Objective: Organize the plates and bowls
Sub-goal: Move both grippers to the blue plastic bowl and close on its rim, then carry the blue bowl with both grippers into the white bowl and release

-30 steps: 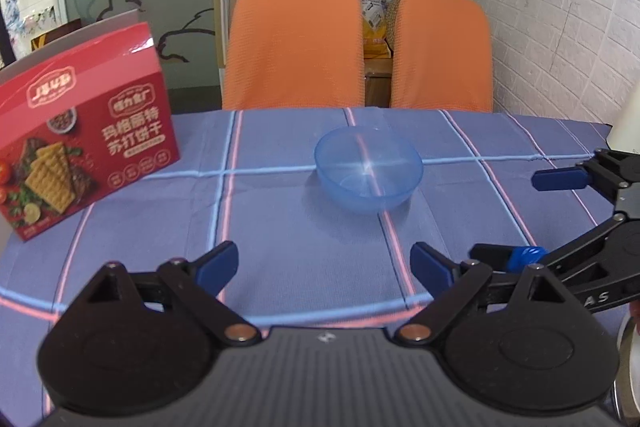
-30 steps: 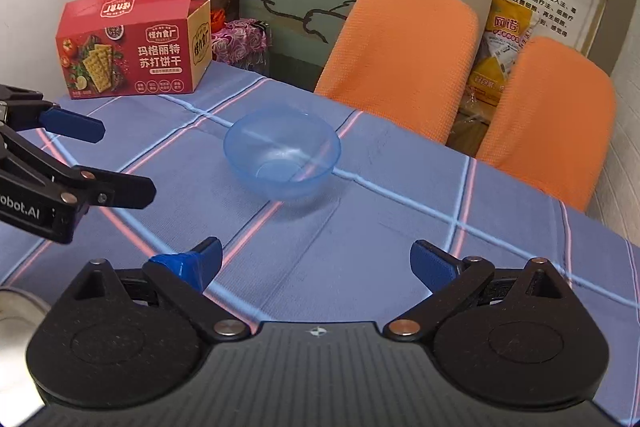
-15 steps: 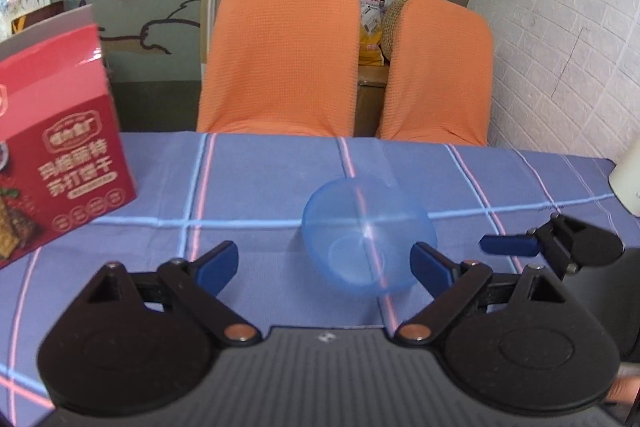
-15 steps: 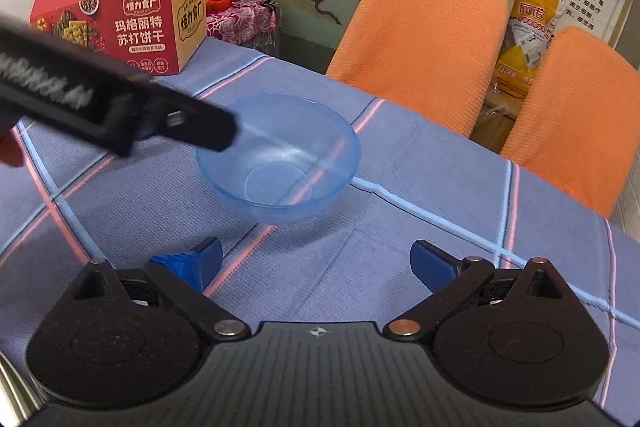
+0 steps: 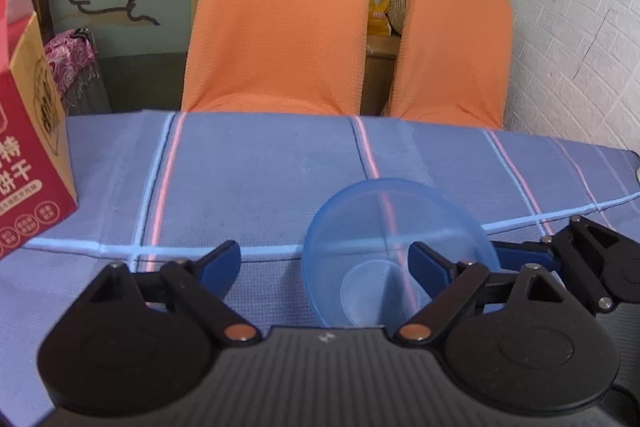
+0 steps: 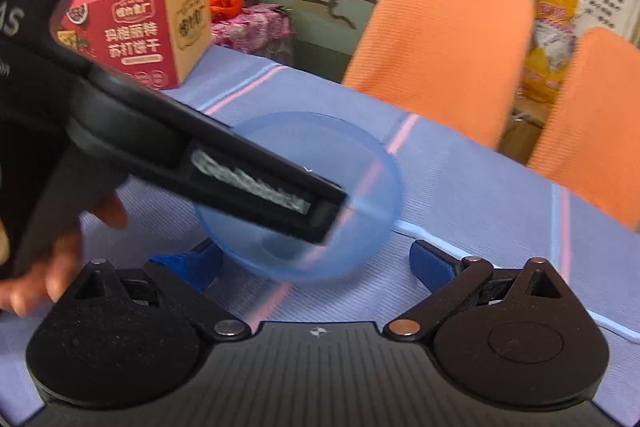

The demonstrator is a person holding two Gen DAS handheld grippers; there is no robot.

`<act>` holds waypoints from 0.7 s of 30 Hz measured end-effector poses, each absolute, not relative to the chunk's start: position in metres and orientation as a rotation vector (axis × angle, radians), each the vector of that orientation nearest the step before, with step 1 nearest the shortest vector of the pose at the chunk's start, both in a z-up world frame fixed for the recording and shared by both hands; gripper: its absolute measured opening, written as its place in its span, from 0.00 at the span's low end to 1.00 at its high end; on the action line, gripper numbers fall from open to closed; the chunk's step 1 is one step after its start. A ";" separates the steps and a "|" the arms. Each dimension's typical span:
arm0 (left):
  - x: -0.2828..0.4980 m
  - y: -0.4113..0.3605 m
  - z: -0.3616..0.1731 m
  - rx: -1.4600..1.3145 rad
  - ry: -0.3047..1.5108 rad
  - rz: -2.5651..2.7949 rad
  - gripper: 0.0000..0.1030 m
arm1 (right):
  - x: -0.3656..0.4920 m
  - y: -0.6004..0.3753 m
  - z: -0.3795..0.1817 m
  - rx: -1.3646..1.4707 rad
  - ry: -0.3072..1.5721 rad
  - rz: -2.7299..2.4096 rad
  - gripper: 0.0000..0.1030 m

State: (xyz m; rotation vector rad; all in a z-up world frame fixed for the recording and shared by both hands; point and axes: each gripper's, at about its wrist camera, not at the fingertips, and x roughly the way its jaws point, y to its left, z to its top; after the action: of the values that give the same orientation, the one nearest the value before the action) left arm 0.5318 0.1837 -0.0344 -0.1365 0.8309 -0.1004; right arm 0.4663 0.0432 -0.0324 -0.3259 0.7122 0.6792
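A translucent blue bowl [image 5: 380, 219] stands upright on the blue checked tablecloth [image 5: 260, 167]. My left gripper [image 5: 324, 263] is open. Its right finger reaches over the rim into the bowl and its left finger stays outside, so the bowl's left wall lies between them. In the right wrist view that finger [image 6: 260, 183] crosses from the upper left and ends inside the bowl [image 6: 360, 155]. My right gripper [image 6: 312, 263] is open and close to the bowl's near side. One of its fingers [image 5: 520, 255] shows just right of the bowl.
A red cracker box [image 6: 136, 27] stands on the table's left side, seen also as the box [image 5: 24, 167]. Two orange chairs [image 5: 280, 19] [image 5: 452, 43] sit behind the far table edge. A hand [image 6: 60, 247] shows at the lower left.
Both grippers have moved forward to the bowl. The left gripper's right finger, short of the bowl before, now sits inside it. The right gripper has come up against the bowl.
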 end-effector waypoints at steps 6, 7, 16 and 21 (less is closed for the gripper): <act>0.524 0.179 -0.029 -0.064 0.853 -0.148 0.44 | 0.458 0.054 -0.027 -0.326 0.667 0.729 0.83; 0.522 0.180 -0.028 -0.071 0.858 -0.157 0.44 | 0.456 0.054 -0.024 -0.328 0.665 0.732 0.83; 0.505 0.173 -0.008 -0.084 0.867 -0.177 0.41 | 0.444 0.052 -0.004 -0.306 0.708 0.708 0.85; 0.499 0.167 -0.005 -0.100 0.870 -0.188 0.41 | 0.442 0.045 -0.001 -0.289 0.735 0.703 0.86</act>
State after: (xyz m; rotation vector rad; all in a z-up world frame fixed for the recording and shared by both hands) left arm 0.4994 0.1673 -0.0046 -0.1003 0.8703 -0.1877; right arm 0.4417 0.0448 -0.0012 -0.2888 0.7354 0.7032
